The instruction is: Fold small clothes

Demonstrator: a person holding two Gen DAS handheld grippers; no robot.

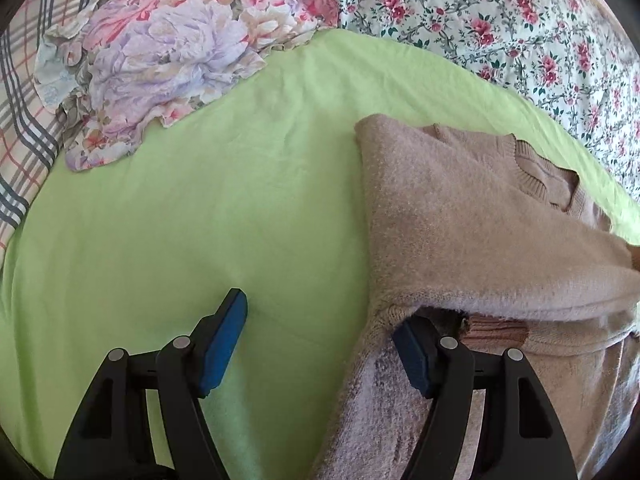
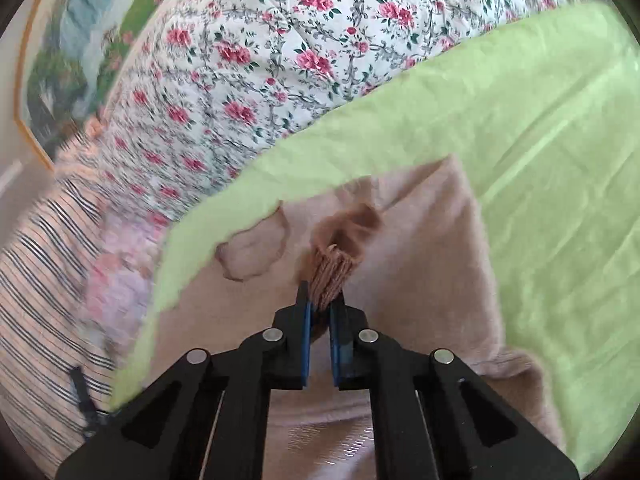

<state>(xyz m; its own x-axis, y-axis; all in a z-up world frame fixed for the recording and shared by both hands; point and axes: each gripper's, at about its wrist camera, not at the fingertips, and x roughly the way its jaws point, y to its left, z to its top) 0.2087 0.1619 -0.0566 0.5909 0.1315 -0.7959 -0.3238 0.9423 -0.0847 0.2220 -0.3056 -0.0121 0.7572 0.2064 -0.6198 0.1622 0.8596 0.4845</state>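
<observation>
A light green bedsheet (image 1: pixel 200 200) covers the bed. The left tongs (image 1: pixel 320 328) gape wide beside the fuzzy beige knit sweater (image 1: pixel 460 220), a crumpled pastel floral garment (image 1: pixel 160 60) far ahead. The right tongs (image 2: pixel 320 304) pinch the sweater's ribbed cuff (image 2: pixel 330 274).

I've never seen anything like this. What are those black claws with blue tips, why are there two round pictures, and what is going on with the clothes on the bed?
No robot here: a person holds a two-finger gripper in each hand, each with a wide-angle camera looking along its fingers, hence two round pictures. One shows the left gripper, open, its one blue pad tucked under the edge of a beige sweater. The other shows the right gripper, shut on a ribbed edge of that sweater. The sweater lies on a green sheet. A crumpled floral garment waits farther back, beside a flowered quilt.
</observation>
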